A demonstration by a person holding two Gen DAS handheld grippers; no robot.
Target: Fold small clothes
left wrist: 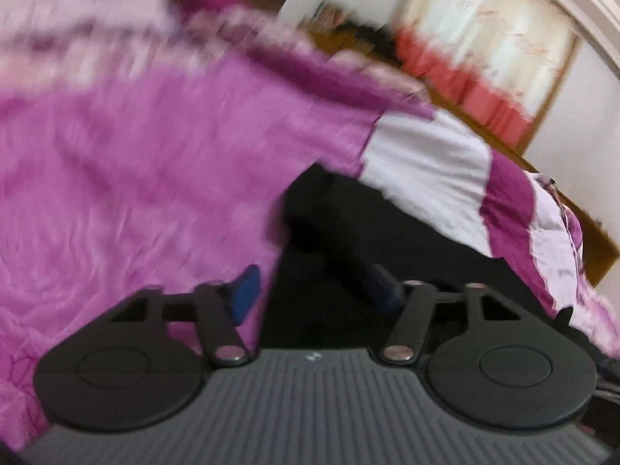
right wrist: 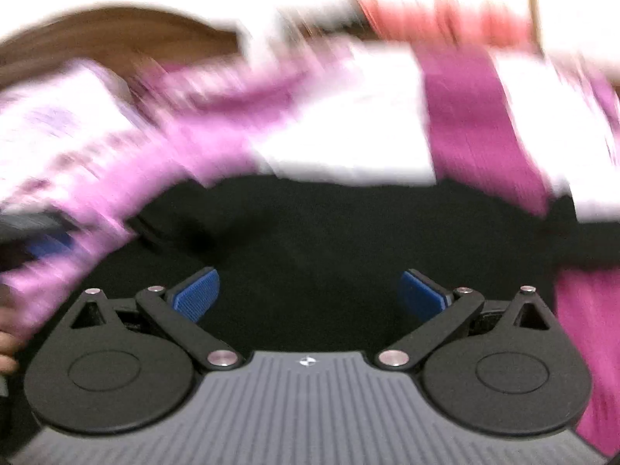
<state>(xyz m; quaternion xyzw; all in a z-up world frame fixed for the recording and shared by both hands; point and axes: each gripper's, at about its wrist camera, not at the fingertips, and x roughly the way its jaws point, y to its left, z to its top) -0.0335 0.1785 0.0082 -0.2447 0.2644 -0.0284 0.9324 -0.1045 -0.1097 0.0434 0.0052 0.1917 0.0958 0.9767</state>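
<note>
A black garment (left wrist: 348,232) lies on a pink, purple and white bedspread (left wrist: 135,162). In the left wrist view my left gripper (left wrist: 314,290) is open, its blue pads (left wrist: 246,290) wide apart just above the garment's left edge. In the right wrist view the black garment (right wrist: 329,232) fills the middle, and my right gripper (right wrist: 310,296) is open over it with nothing between its blue pads (right wrist: 195,296). The other gripper (right wrist: 38,236) shows blurred at the left edge of the right wrist view. Both views are blurred by motion.
The bedspread (right wrist: 465,124) spreads around the garment on all sides. A wooden bed frame (left wrist: 589,232) runs along the far right. A curtain with a red lower band (left wrist: 484,58) hangs by a white wall behind the bed.
</note>
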